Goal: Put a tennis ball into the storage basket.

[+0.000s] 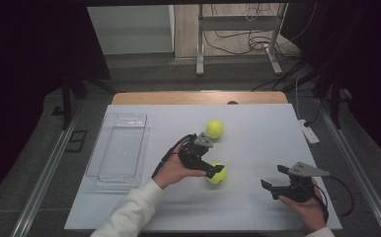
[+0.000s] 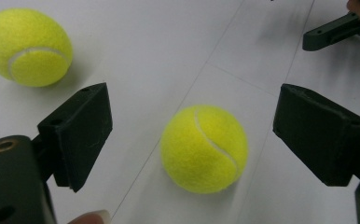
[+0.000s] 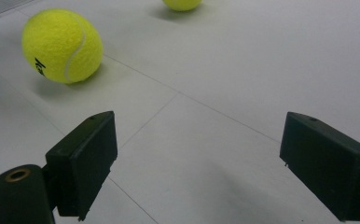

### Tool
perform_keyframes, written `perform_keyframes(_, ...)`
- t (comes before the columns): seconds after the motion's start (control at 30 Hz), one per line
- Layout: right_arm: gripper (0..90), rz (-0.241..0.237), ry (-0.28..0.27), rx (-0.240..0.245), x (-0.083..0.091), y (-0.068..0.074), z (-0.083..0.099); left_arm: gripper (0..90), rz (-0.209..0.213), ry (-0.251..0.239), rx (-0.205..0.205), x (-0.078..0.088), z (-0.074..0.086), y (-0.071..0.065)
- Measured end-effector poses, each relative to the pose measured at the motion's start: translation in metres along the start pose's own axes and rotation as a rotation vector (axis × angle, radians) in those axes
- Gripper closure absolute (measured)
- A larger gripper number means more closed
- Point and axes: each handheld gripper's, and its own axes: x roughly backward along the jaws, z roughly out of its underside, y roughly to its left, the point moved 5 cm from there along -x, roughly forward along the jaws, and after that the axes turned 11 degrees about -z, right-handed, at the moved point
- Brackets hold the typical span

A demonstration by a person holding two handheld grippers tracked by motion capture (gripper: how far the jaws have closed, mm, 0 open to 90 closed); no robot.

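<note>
Two yellow tennis balls lie on the white table. The nearer ball (image 1: 218,175) (image 2: 204,149) sits on the table between the jaws of my left gripper (image 1: 209,165) (image 2: 193,100), which is open; the pads stand apart from the ball on both sides. The farther ball (image 1: 214,129) (image 2: 26,46) rests behind it, toward the table's far edge. My right gripper (image 1: 274,177) (image 3: 197,119) hovers open at the front right, with nothing between its jaws. Both balls show in the right gripper view, the nearer ball (image 3: 61,45) at upper left and the farther ball (image 3: 182,3) at the top edge.
A clear plastic tray (image 1: 141,148) lies along the table's left side. A small white device (image 1: 309,132) sits at the right edge. One jaw of the right gripper (image 2: 332,30) shows in the left gripper view. The floor behind holds metal stand legs and cables.
</note>
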Motion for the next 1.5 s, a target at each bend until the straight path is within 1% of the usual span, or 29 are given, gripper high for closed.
perform_keyframes(0.17,11.4,0.001,-0.009,0.004,0.002,0.000,-0.001,12.7,0.004,0.019,-0.009,-0.007,0.001,-0.001)
perform_keyframes(0.23,11.4,-0.001,-0.006,0.001,0.002,0.000,0.000,12.6,0.005,0.035,-0.019,-0.010,0.002,-0.001)
perform_keyframes(0.3,11.4,-0.002,-0.004,0.001,0.001,0.001,0.000,12.6,0.003,0.037,-0.021,-0.011,0.002,-0.002)
perform_keyframes(0.33,11.4,-0.002,-0.002,0.001,0.001,0.000,0.000,12.5,0.003,0.048,-0.026,-0.012,0.003,-0.001)
perform_keyframes(0.53,11.4,-0.001,0.002,0.001,0.001,0.000,0.000,12.4,0.005,0.058,-0.029,-0.015,0.004,-0.002)
perform_keyframes(0.67,11.4,-0.002,0.002,-0.002,0.001,0.001,0.000,12.2,0.018,0.078,-0.036,-0.018,0.006,-0.005)
perform_keyframes(0.8,11.4,0.000,0.005,-0.001,0.000,0.001,0.000,11.5,0.028,0.094,-0.051,-0.022,0.007,-0.008)
perform_keyframes(0.87,11.4,0.000,0.007,0.002,0.000,0.000,0.001,11.1,0.032,0.101,-0.051,-0.024,0.007,-0.009)
perform_keyframes(0.93,11.4,-0.002,0.005,-0.001,0.000,0.000,0.001,10.2,0.040,0.118,-0.054,-0.026,0.009,-0.010)
perform_keyframes(1.03,11.4,-0.002,0.004,0.002,0.000,0.000,0.001,9.2,0.041,0.129,-0.063,-0.028,0.009,-0.011)
perform_keyframes(1.17,11.3,-0.002,0.004,0.002,0.000,0.000,0.001,7.7,0.045,0.135,-0.056,-0.029,0.010,-0.012)
perform_keyframes(1.23,11.3,-0.002,0.004,0.002,0.000,0.000,0.001,6.8,0.044,0.141,-0.063,-0.031,0.010,-0.011)
perform_keyframes(1.33,11.3,-0.003,0.004,0.002,0.000,0.000,0.001,6.1,0.047,0.152,-0.058,-0.034,0.012,-0.012)
perform_keyframes(1.5,11.3,0.000,0.009,0.003,0.000,0.000,0.001,5.7,0.050,0.167,-0.072,-0.038,0.013,-0.014)
